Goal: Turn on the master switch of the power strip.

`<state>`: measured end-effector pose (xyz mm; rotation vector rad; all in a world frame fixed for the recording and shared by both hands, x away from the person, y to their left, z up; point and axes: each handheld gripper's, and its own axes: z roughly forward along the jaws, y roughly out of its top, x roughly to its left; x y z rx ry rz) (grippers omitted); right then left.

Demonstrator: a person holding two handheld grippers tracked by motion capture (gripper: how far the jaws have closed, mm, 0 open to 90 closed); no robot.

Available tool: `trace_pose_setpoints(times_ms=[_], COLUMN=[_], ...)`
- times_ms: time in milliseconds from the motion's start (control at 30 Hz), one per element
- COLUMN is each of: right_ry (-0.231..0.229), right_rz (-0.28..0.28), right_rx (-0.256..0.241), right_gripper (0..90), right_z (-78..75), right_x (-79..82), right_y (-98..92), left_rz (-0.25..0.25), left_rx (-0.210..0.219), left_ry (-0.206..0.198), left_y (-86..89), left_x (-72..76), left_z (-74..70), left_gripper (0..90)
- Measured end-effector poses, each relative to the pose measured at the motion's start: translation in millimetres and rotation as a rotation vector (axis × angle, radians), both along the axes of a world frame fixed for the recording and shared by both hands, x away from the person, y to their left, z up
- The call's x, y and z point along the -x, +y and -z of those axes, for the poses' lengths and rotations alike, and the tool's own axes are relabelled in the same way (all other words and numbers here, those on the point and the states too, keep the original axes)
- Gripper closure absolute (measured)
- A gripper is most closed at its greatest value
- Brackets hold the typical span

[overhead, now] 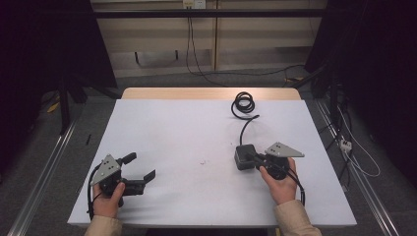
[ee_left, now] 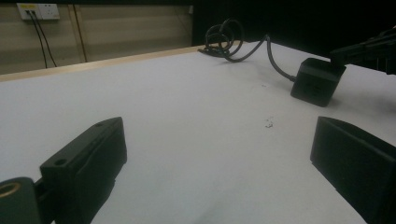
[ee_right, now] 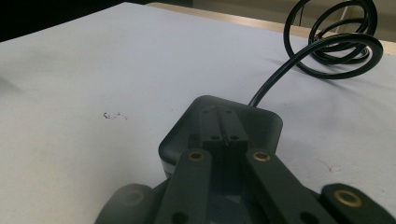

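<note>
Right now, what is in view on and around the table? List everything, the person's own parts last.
Power adapter: one, black, right of table centre, at the right gripper's tips.
Adapter cable: one, black, coiled near the far edge, running to the adapter.
Table: one, white top, wooden far edge.
Wall socket: one, white, back wall, two cords plugged in.
Left gripper: one, black, near left, jaws apart.
Right gripper: one, black, jaws closed together above the adapter.
Hands: two, beige sleeves, left, right.
</note>
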<state>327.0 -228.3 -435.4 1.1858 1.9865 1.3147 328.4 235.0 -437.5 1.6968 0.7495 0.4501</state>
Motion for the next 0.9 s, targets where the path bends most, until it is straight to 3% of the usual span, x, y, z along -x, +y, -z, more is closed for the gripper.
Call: trace_pose_setpoints(times_ms=[900], right_ry=[0.023], right_rz=[0.006], right_rx=[0.018], right_gripper=[90.0], right_z=[-2.2], right_x=[-0.9], right_y=[2.3], left_rz=[-0.002], left_rx=[-0.004], left_ry=[-0.003], left_y=[1.2], left_x=[0.4], left_z=[0.2], left_gripper=[3.4])
